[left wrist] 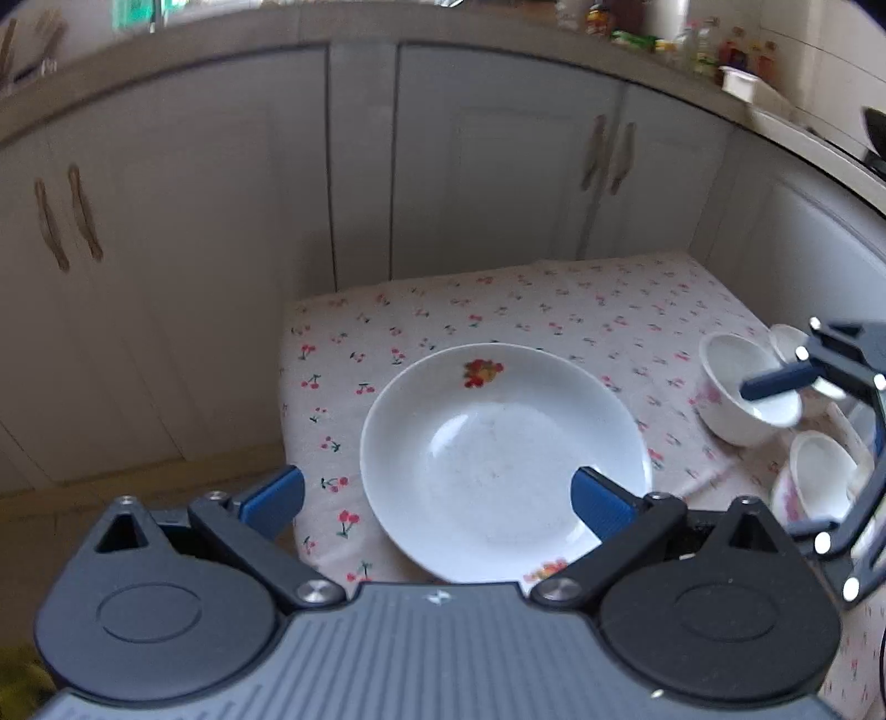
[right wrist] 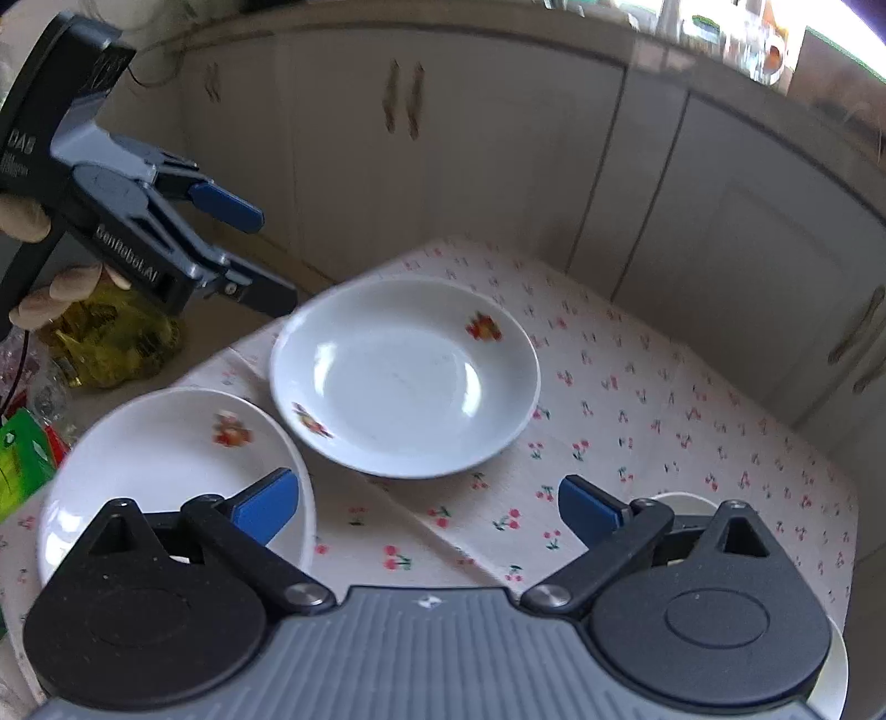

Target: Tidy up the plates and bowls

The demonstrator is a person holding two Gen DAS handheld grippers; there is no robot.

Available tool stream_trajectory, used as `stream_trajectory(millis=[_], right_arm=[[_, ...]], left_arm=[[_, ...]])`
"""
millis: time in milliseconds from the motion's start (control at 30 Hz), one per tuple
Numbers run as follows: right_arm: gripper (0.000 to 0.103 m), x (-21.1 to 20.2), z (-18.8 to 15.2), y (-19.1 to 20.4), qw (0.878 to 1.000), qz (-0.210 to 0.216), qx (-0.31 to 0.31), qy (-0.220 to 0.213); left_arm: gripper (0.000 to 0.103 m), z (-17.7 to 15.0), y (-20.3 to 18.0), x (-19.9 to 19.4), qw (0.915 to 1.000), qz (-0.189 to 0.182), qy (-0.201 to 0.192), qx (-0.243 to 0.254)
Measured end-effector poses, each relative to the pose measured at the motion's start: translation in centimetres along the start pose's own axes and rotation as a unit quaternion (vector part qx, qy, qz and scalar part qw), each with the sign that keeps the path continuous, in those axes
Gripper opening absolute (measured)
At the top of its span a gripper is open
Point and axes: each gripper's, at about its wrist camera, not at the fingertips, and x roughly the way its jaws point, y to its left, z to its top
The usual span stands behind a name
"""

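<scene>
A white plate (left wrist: pixel 498 459) with fruit prints lies on the cherry-print tablecloth (left wrist: pixel 554 310), just ahead of my left gripper (left wrist: pixel 437 501), which hangs open above its near rim. In the right wrist view the same plate (right wrist: pixel 404 376) sits mid-table, and a second matching plate (right wrist: pixel 171 471) lies at the left, partly under my open right gripper (right wrist: pixel 426 509). The left gripper (right wrist: pixel 260 255) shows there at upper left, open, held by a gloved hand (right wrist: pixel 27 219). White flower-print bowls (left wrist: pixel 742 387) stand at the table's right, with a blue fingertip (left wrist: pixel 775 383) of the right gripper over one.
Grey cabinet doors (left wrist: pixel 498 166) close in behind and to the right of the low table. A countertop with bottles and jars (left wrist: pixel 692 44) runs above them. A yellow-green bag (right wrist: pixel 122 343) and a green packet (right wrist: pixel 22 465) lie off the table's left edge. Another bowl rim (right wrist: pixel 681 501) peeks from under my right gripper.
</scene>
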Motion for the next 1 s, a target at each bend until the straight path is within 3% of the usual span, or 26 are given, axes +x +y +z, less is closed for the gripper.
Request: stream_trajectory(millis=[200,433,700,1000], right_arm=[[0.102,2.7,0.3,-1.1,0.999,-0.007,-0.013,0.038],[0.087,5.5,0.1,-1.6,0.996,0.008,-0.021,0.090],[0.078,7.8,0.2,-1.9,0.993,0.041,-0.022,0.109],[0.078,9.4,0.7,-1.8,0.992,0.060,-0.031,0.106]], left_arm=[[0.101,1.7,1.5,3.5,0.9989,-0.020,0.032,-0.030],[0.101,2.7,1.9,6.1,0.9965,-0.042,0.060,-0.040],[0.090,3.0,2.3,8.3,0.9925,-0.067,0.087,-0.054],[0.089,3.2,3.0,10.2,0.9871,-0.093,0.114,-0.063]])
